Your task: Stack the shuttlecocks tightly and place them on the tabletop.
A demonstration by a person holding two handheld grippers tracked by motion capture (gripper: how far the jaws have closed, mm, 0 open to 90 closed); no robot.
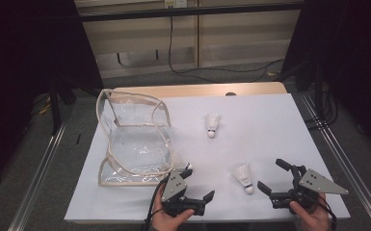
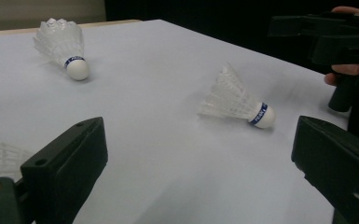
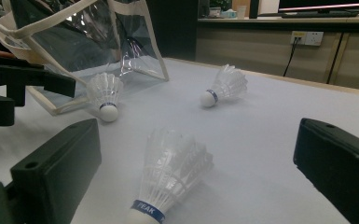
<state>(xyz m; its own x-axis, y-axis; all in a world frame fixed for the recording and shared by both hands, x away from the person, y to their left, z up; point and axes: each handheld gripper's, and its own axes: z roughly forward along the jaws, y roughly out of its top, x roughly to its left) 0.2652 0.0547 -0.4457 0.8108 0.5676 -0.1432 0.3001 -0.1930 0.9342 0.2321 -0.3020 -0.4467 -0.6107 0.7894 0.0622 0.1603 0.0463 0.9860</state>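
Three white shuttlecocks lie on the white table top. One shuttlecock [image 1: 213, 126] [image 2: 65, 49] [image 3: 226, 84] rests mid-table. A second shuttlecock [image 1: 244, 178] [image 2: 240, 100] [image 3: 170, 177] lies near the front, between the two grippers. The third shuttlecock [image 3: 105, 93] [image 2: 0, 158] sits at the mouth of the clear bag [image 1: 130, 139] [image 3: 74, 42], right beside the left gripper's far jaw. My left gripper [image 1: 200, 184] [image 2: 200, 163] is open and empty at the front edge. My right gripper [image 1: 273, 176] [image 3: 196, 158] is open too, its jaws pointed at the near shuttlecock.
The clear plastic bag with beige trim lies slumped on the table's left half, its mouth toward the front right. The white sheet [image 1: 270, 120] covers a wooden table. Metal rails run along both sides on the floor, and cables hang at the back wall.
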